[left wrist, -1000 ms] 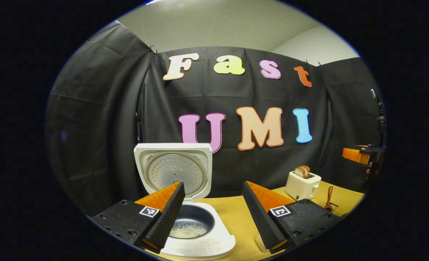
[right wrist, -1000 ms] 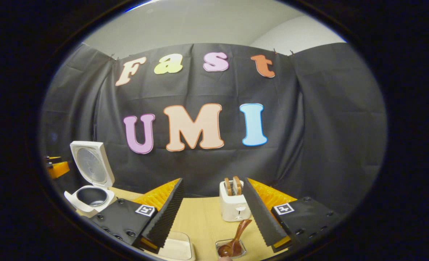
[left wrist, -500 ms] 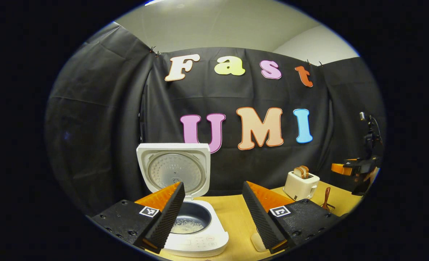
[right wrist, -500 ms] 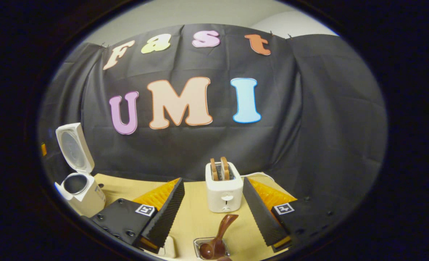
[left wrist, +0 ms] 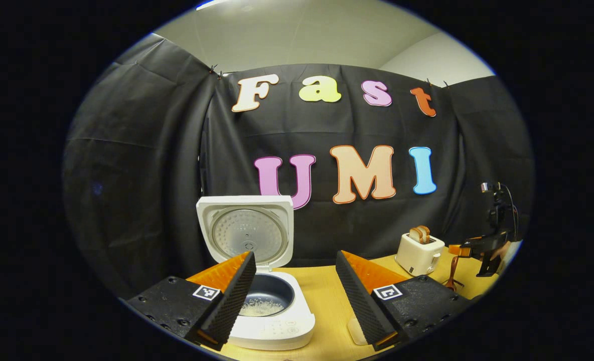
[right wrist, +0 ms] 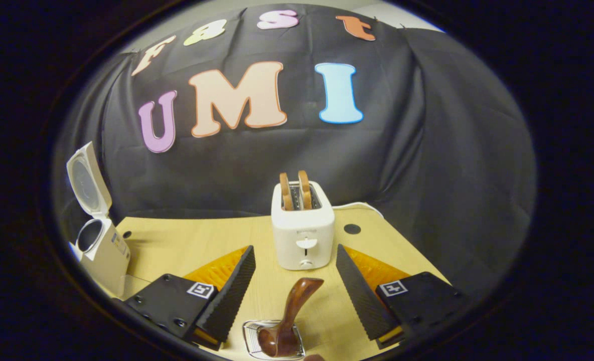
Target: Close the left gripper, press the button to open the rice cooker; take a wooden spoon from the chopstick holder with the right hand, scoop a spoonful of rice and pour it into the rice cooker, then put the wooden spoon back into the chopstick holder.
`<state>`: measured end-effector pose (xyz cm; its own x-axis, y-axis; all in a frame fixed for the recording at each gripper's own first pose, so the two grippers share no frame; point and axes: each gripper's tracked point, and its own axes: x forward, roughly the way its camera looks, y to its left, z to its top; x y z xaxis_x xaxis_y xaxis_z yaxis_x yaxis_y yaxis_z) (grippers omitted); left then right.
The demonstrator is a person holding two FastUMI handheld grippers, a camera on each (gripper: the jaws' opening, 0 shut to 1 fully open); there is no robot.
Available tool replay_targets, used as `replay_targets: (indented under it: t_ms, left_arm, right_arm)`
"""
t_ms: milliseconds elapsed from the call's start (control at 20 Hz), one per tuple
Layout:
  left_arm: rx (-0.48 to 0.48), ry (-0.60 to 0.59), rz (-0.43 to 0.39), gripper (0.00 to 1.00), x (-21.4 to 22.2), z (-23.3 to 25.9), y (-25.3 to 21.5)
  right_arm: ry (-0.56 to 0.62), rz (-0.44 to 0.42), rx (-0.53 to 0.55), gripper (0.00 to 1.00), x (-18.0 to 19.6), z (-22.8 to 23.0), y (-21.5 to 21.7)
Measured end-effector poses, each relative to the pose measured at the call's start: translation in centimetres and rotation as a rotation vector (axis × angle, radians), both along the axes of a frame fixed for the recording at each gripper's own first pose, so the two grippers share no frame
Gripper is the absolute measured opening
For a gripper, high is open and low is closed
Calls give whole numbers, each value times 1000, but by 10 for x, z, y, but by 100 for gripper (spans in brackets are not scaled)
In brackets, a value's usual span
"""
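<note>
Black cloth (left wrist: 141,165) drapes the booth's walls below a pale ceiling (left wrist: 297,35); a light wooden table (right wrist: 196,240) stands in front.

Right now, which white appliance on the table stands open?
The rice cooker, lid raised upright with rice showing in its pot; the toaster just holds two bread slices.

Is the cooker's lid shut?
No, the cooker's lid stands up open behind the pot, and rice shows inside.
</note>
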<state>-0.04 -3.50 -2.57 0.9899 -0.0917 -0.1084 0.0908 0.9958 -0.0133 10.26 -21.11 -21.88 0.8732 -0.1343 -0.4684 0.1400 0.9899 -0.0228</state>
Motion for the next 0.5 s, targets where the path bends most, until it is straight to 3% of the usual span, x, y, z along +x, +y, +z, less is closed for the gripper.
replay_targets:
  t_ms: [400,500]
  left_arm:
    - [14,13,30,94,-6,-2,4]
    - [13,15,34,94,-6,-3,5]
  right_arm:
    - [156,-23,118,100,-2,-62,-4]
    - [206,-21,153,94,-8,-75,-2]
